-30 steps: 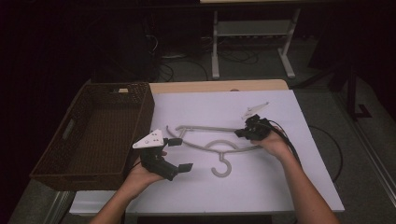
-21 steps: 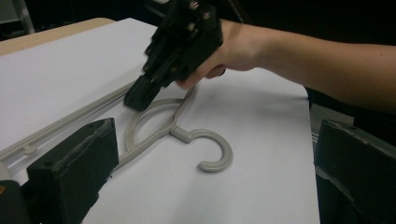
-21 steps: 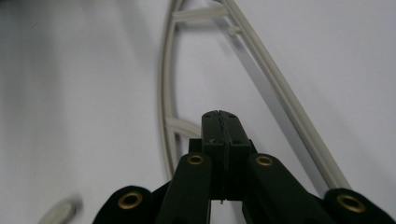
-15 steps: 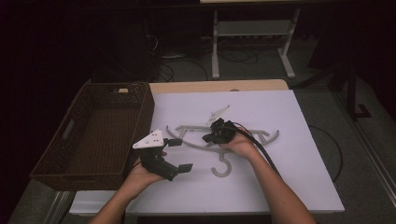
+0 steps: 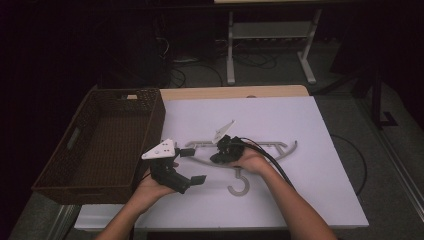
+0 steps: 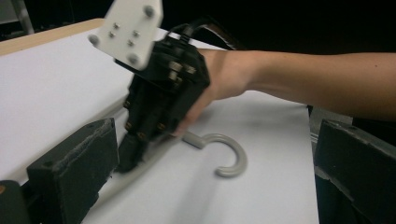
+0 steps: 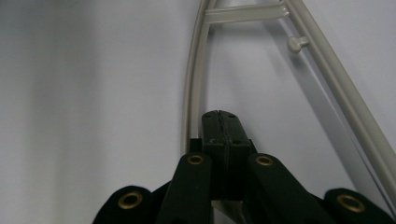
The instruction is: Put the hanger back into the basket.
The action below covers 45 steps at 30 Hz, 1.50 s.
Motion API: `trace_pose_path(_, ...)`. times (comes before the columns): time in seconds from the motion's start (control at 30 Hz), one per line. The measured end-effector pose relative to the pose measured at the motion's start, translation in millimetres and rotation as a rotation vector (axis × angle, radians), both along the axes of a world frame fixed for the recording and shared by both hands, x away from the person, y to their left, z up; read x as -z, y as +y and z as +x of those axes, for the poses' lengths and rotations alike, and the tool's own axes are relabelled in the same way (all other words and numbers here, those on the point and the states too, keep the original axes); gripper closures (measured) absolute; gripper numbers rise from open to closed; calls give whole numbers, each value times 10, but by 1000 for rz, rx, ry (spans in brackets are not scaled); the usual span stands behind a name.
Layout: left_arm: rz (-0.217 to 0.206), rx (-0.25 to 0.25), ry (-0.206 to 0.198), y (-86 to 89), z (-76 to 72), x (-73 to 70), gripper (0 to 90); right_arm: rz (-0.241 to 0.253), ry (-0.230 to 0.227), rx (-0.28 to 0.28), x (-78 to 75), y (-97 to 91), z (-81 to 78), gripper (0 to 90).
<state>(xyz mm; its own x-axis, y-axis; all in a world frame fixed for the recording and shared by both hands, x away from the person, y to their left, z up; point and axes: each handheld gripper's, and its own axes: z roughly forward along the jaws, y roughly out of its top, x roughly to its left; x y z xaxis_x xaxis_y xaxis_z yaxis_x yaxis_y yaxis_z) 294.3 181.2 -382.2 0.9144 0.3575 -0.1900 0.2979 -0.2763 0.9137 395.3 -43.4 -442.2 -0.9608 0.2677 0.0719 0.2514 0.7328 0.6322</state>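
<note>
Currently the grey plastic hanger [image 5: 260, 152] lies flat on the white sheet [image 5: 320, 130] near the table's middle, hook [image 6: 223, 156] toward the person, just right of the wicker basket [image 5: 100, 145]. Right gripper [image 5: 220, 156] sits over the hanger's middle with jaws pressed fully together, apparently beside the curved bar rather than on it, though its own view is too tight to be sure; left gripper [image 5: 192, 165] hangs just left, jaws wide, holding nothing. Judgement: hanger is light, stiff, smooth and likely to skate, so grip the neck or a thin bar.
</note>
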Motion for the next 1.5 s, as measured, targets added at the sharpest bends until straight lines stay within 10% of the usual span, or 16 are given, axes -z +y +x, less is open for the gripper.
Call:
trace_pose_path(0.47,6,0,-6,8,-8,-13,0,16,17,-123,-66,-49,-399,895)
trace_pose_path(1.03,67,8,-25,-9,13,8,0,236,-95,250,-568,-891,-669,284)
trace_pose_path(1.5,131,21,-38,-141,144,95,0,318,-153,398,-524,-1393,-979,158)
